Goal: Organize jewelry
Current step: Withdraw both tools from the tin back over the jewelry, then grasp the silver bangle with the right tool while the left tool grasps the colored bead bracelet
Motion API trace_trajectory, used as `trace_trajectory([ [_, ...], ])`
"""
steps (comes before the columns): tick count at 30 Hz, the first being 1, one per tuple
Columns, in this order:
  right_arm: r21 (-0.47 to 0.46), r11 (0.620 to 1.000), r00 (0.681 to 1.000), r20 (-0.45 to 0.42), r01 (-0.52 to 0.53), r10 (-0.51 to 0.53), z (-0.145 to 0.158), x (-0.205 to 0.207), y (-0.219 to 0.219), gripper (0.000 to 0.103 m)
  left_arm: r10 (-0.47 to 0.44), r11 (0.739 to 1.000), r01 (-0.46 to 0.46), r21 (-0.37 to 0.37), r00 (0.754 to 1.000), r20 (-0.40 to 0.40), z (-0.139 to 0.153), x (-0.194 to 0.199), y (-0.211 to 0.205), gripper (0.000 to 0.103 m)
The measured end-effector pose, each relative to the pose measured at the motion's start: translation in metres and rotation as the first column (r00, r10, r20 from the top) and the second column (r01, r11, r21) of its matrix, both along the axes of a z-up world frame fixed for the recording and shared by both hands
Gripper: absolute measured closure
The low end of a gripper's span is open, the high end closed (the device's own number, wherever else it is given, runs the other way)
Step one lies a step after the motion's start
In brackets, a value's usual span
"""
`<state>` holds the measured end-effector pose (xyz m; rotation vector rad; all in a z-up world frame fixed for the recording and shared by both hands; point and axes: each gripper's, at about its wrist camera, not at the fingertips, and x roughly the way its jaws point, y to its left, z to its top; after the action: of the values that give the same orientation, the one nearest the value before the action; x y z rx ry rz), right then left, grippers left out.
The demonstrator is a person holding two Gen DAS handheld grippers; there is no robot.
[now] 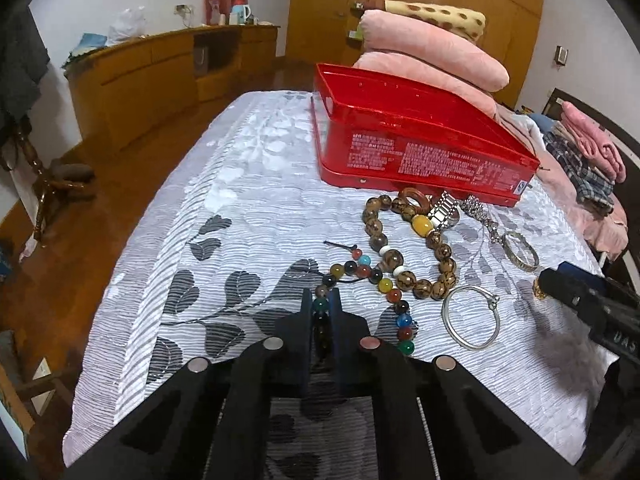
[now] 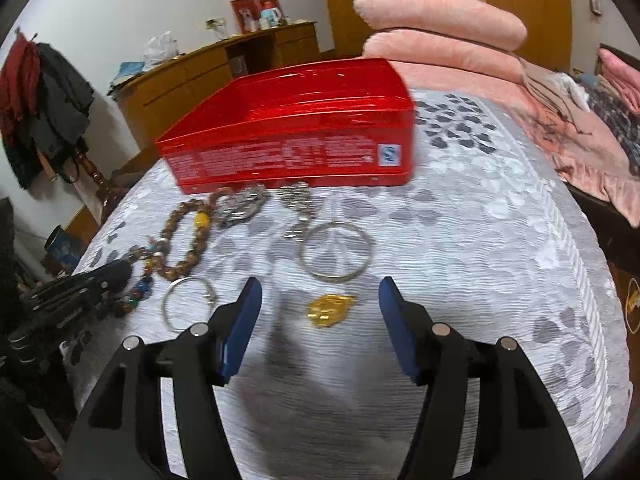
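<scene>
Landmark: one open red metal tin with white print on its side (image 1: 416, 152), standing on a bed under a white-and-grey leaf-patterned bedspread (image 1: 224, 216).

Jewelry, all lying on the bedspread on the near side of the tin:
- One bracelet of large mottled brown beads with a single yellow bead (image 1: 408, 244), just in front of the tin's near wall.
- One brown wooden ring (image 1: 414, 198) and one silver metal watch (image 1: 442, 210), touching the brown bracelet, close under the tin.
- One silver chain piece (image 1: 482, 216), to the right of the watch, near the tin's right corner.
- Two silver bangles — a patterned one (image 1: 520, 250) nearer the tin, a thin plain one (image 1: 471, 318) further out from it.
- One gold-coloured ornament (image 2: 330, 310), furthest from the tin, its form too blurred to tell.
- One string of multicoloured round beads (image 1: 384, 288), curving from the brown bracelet outward, away from the tin.

Hand-held grippers:
- Left hand-held gripper (image 1: 321, 320): clenched on the multicoloured string, dark and green beads pinched between its blue pads.
- Right hand-held gripper (image 2: 320, 320): released, jaws standing wide apart with the gold ornament between them — untouched by either pad.

Surroundings: three folded pink quilts (image 1: 432, 56) stacked behind the tin, one spotted yellow one (image 1: 440, 14) on top; one long wooden cabinet (image 1: 160, 72) along the wall to the tin's left. Nothing lies between the jewelry and the tin's near wall.
</scene>
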<state>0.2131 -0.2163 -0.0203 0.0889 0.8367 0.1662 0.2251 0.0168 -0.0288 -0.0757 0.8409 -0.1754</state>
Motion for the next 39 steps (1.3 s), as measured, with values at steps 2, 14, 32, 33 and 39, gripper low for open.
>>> trace_trajectory([
  [2, 0.002, 0.999, 0.999, 0.002, -0.033, 0.033, 0.002, 0.0, 0.009, 0.044, 0.015, 0.999, -0.015, -0.05, 1.0, -0.002, 0.001, -0.001, 0.008, 0.095],
  [14, -0.004, 0.978, 0.976, -0.062, -0.211, 0.21, -0.004, 0.005, 0.075, 0.038, 0.045, 0.996, -0.045, -0.079, 0.999, 0.001, 0.004, -0.004, 0.029, 0.095],
  [32, -0.122, 0.978, 0.985, -0.07, -0.167, 0.159, -0.012, 0.009, 0.094, 0.055, 0.013, 0.997, -0.013, -0.073, 1.0, 0.0, 0.001, -0.006, 0.028, 0.095],
  [33, -0.116, 0.979, 0.985, -0.07, -0.166, 0.159, -0.012, 0.008, 0.093, 0.055, 0.012, 0.997, -0.012, -0.071, 1.0, 0.001, 0.001, -0.007, 0.027, 0.095],
  [39, -0.095, 0.984, 0.988, -0.057, -0.148, 0.143, -0.008, 0.005, 0.084, 0.055, -0.008, 0.997, 0.008, -0.083, 1.0, 0.006, 0.003, -0.012, 0.026, 0.095],
])
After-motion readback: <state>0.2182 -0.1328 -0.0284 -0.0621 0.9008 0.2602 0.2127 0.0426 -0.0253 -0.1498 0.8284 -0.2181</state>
